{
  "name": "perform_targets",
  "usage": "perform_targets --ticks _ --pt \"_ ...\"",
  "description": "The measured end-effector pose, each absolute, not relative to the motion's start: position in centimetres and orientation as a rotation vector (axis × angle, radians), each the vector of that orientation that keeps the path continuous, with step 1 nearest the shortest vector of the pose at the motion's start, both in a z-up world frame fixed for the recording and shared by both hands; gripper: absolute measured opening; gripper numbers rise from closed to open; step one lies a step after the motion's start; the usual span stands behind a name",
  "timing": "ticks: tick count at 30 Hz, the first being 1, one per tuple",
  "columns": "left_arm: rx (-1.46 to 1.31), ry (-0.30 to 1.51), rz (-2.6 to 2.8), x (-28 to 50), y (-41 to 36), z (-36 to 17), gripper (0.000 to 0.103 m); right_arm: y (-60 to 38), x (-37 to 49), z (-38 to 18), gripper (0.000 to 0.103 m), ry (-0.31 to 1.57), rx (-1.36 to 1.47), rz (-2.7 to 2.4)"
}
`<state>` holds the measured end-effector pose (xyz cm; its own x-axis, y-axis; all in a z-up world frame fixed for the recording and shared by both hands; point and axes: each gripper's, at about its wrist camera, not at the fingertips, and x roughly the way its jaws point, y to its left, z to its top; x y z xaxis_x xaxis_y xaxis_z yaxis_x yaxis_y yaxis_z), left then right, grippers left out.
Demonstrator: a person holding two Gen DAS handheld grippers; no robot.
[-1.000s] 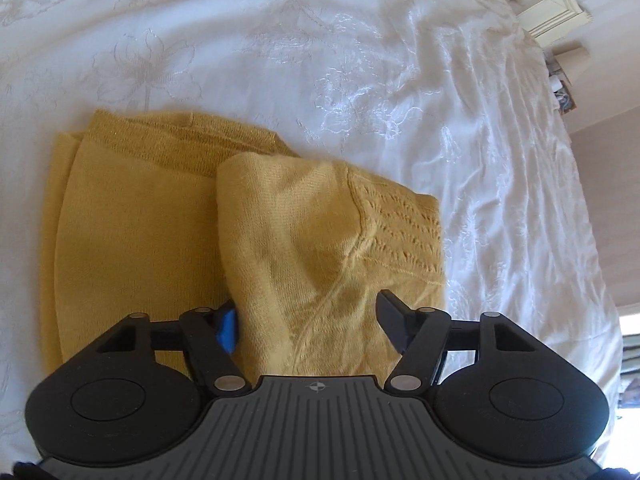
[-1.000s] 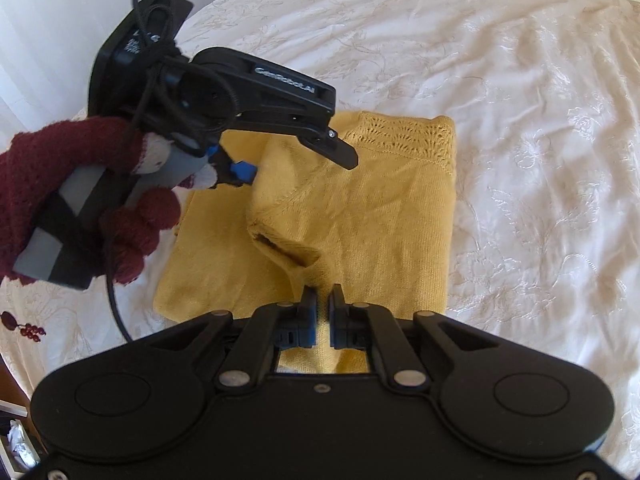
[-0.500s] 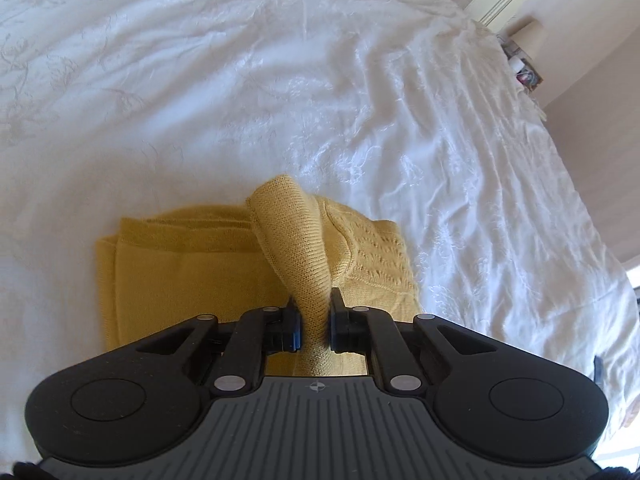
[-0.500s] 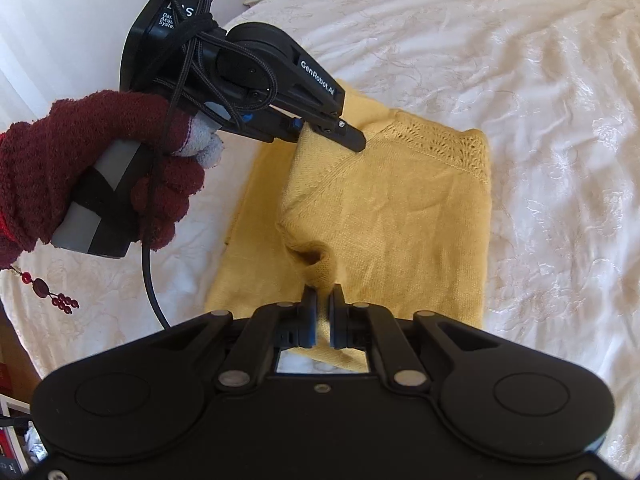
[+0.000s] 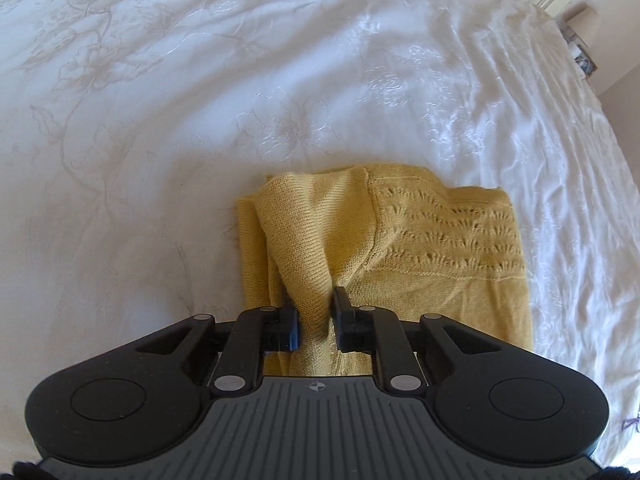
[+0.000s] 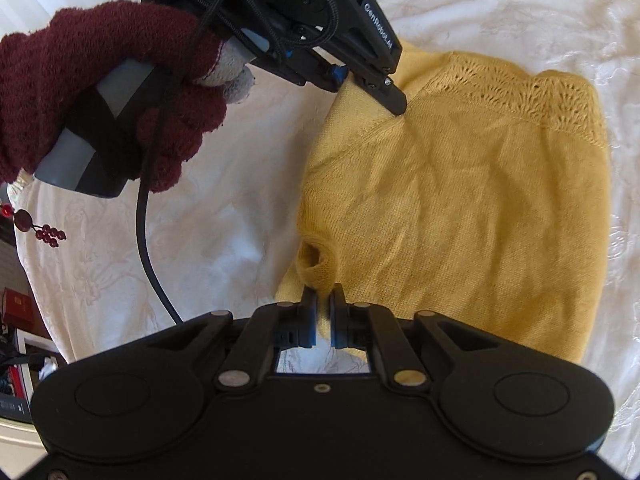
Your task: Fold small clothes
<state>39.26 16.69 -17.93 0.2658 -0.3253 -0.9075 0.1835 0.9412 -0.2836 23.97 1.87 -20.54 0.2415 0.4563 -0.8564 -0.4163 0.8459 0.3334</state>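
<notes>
In the left wrist view, a yellow knitted sweater [image 5: 420,264] is seen lying folded on a white embroidered bedspread [image 5: 200,100], its lacy openwork band turned to the far right edge. A raised ridge of the knit is pinched between the fingers [image 5: 344,316] of the left gripper [image 5: 314,318], whose jaws have just been opening slightly while the cloth is gripped between them. In the right wrist view, the sweater [image 6: 460,208] is spread over the bedspread [image 6: 224,208], and a bunched fold at its near left edge is nipped by the right gripper [image 6: 323,312], the fingers [image 6: 309,310] nearly pressed together on the cloth. At the sweater's far left corner the left gripper [image 6: 384,84] is held by a hand in a dark red knitted glove [image 6: 92,92], with a black cable [image 6: 150,248] hanging from it.
</notes>
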Motion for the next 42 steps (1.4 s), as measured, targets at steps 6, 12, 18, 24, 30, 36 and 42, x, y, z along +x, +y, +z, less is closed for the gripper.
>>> perform_targets --ticks 6,12,18,24,30,36,42 --pt "-0.210 1.253 -0.287 39.2 18.3 -18.8 0.049 2.0 22.8 -20.9 0.036 1.205 0.035 0.667" --pt "-0.262 1.254 -0.242 38.8 20.0 -19.4 0.060 -0.6 22.4 -19.0 0.066 1.180 0.115 0.703" --pt "-0.273 1.213 -0.214 37.1 20.7 -18.3 0.060 -5.1 26.0 -16.9 0.089 1.086 0.197 0.603" --pt "-0.362 1.202 -0.199 34.0 22.2 -17.6 0.060 -7.7 31.2 -17.9 0.092 1.052 0.206 0.503" --pt "-0.389 1.227 -0.219 30.7 22.0 -17.5 0.060 -9.5 36.0 -20.5 0.092 1.105 0.256 0.430" --pt "-0.384 1.289 -0.261 28.3 20.9 -18.4 0.061 -11.3 38.1 -20.8 0.092 1.106 0.270 0.353" --pt "-0.372 1.328 -0.309 27.7 19.4 -20.1 0.067 -14.1 38.5 -21.6 0.093 1.128 0.380 0.377"
